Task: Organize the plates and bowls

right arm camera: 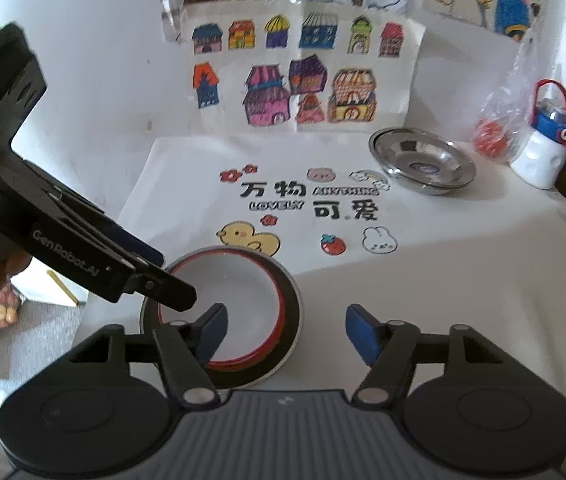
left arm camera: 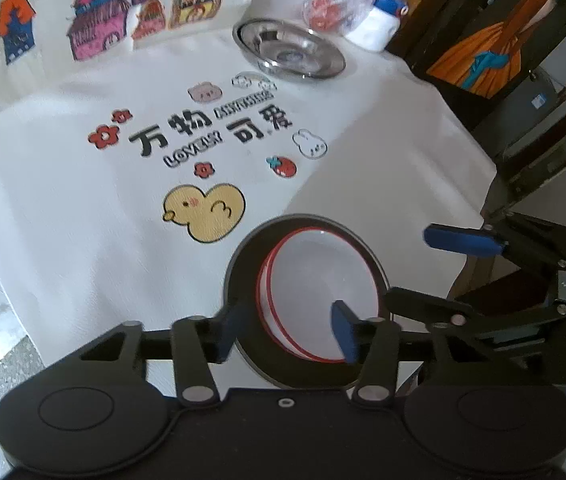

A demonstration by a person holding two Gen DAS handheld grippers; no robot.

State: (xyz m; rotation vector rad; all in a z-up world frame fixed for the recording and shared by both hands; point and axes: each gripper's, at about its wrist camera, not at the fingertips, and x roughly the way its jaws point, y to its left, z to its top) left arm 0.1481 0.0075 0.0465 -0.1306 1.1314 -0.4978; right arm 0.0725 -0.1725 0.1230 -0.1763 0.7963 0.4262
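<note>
Stacked white bowls with red rims (left arm camera: 315, 276) (right arm camera: 243, 284) sit in a dark plate (left arm camera: 243, 264) (right arm camera: 296, 300) near the front of the table. My left gripper (left arm camera: 287, 332) is open and straddles the near rim, with one blue pad outside the plate and the other inside the top bowl. My right gripper (right arm camera: 287, 334) is also open. Its left pad hangs over the bowl and its right pad over the cloth beside the plate. A shiny steel plate (left arm camera: 289, 50) (right arm camera: 423, 160) lies at the far right of the table.
A white tablecloth (left arm camera: 63, 200) with cartoon prints covers the table. A plastic bag with something red in it (left arm camera: 331, 4) and a white and blue bottle (right arm camera: 543, 152) stand behind the steel plate. Dark wooden furniture (left arm camera: 483, 40) flanks the table's right edge.
</note>
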